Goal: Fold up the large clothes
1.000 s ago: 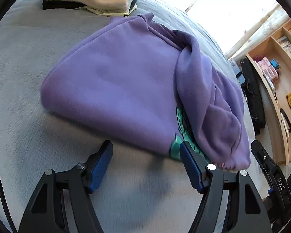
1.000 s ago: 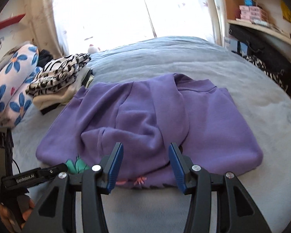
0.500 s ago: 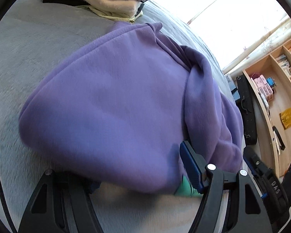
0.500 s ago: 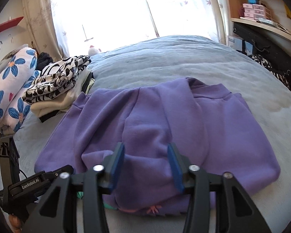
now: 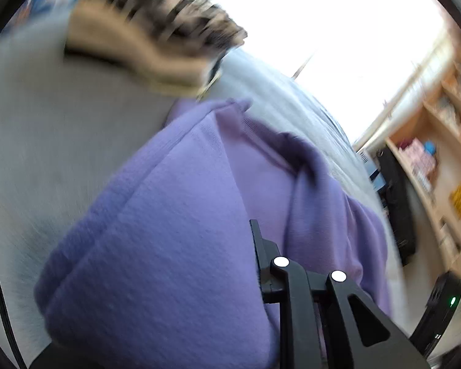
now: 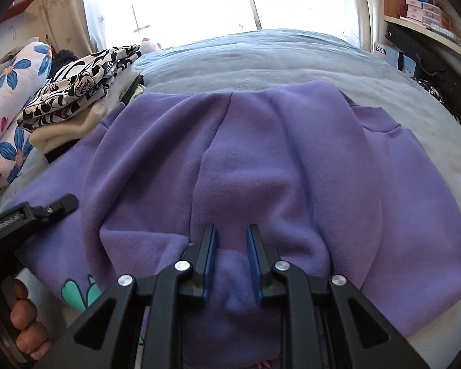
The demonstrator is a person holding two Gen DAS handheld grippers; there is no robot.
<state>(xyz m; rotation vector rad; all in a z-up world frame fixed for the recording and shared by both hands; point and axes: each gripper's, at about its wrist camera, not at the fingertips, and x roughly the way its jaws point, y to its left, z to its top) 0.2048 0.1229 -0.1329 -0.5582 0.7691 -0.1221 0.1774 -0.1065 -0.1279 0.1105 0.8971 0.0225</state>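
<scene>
Both grippers closed on a purple sweatshirt [image 6: 261, 160] lying on a grey bed [image 6: 261, 58].

The right gripper [image 6: 230, 264], jaws just narrowing, pinched a fold directly before it; the left gripper [image 5: 255, 264], jaws likewise just closing, clamped the hem, cloth hiding one finger.

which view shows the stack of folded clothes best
The right wrist view: the stack of folded clothes is sharp there, patterned piece on top. In the left wrist view the stack is motion-blurred at the top.
</scene>
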